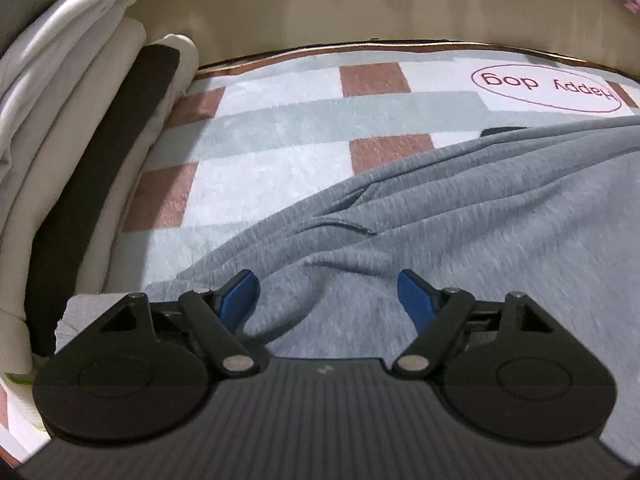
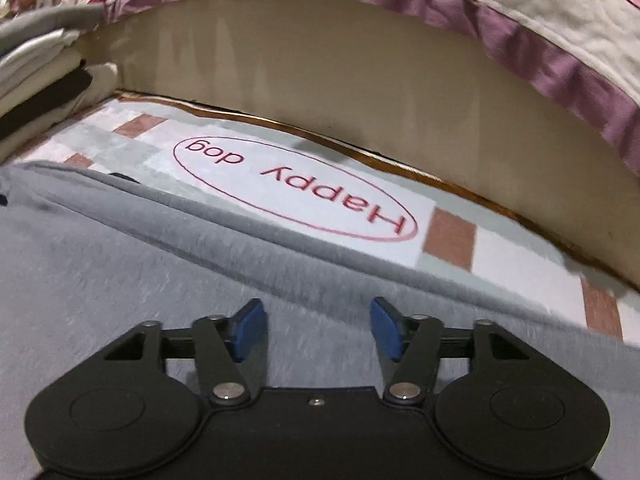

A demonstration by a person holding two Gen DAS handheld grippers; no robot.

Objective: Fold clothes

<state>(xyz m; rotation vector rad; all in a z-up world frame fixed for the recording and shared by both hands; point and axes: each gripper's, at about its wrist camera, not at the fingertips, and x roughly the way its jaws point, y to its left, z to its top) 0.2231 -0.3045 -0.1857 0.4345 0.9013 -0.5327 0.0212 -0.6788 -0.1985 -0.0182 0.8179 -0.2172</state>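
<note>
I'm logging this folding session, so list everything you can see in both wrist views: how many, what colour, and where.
grey garment: one, heather grey, spread on the mat under both grippers, wrinkled near the left one.
mat: one, checked white, pale grey-green and dusty pink, with a red "Happy dog" oval; beneath the garment.
stack of folded clothes: one pile, white and cream with one black piece, at the mat's left edge.
quilt: one, cream with purple trim, above the beige panel behind the mat.
left gripper: one, black with blue pads, open, over the garment.
right gripper: one, black with blue pads, open, over the garment.
</note>
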